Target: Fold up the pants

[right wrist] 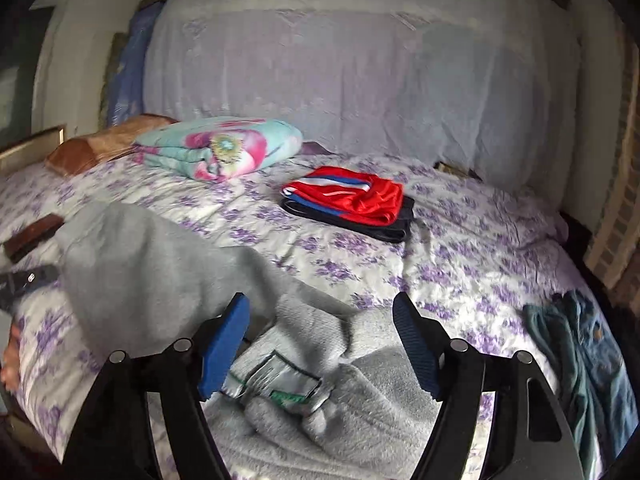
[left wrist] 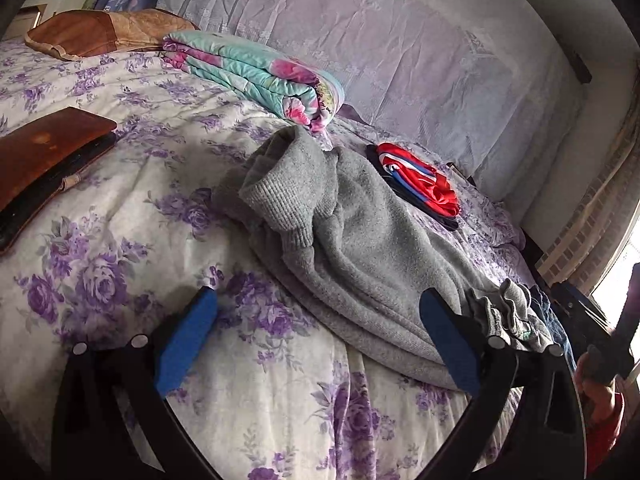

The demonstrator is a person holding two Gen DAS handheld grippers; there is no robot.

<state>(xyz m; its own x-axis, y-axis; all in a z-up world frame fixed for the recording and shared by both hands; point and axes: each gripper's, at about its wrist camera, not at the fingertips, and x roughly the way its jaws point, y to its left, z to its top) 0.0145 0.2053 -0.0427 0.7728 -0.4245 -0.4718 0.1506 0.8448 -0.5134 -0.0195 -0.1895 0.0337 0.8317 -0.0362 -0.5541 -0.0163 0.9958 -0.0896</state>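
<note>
The grey sweatpants (left wrist: 360, 248) are laid on the near part of the bed (left wrist: 120, 208), doubled over lengthwise w/ the ribbed cuffs (left wrist: 280, 200) flopped back on top toward the far left, and the waistband w/ its label (right wrist: 280, 384) bunched at the near right; the fold is judged only part done, since the cuffs are rumpled and edges aren't squared. The left gripper (left wrist: 316, 348) is held low over the bedspread, jaws released wide, nothing between them; its right jaw sits just beside the pants' near edge, prob. ready to pin or lift that edge. The right gripper (right wrist: 320, 344) is poised above the waistband, jaws spread, no cloth pinched, the label lying below the gap, so a re-grasp of the waist end seems intended. A finished stack, red shorts (right wrist: 352, 196) on dark ones, is parked far back, well apart, presumably to keep the work area free. The denim piece (right wrist: 580, 344) at the near right edge is likely waiting its turn. The folded quilt (right wrist: 216, 148) is kept at the far left.
</note>
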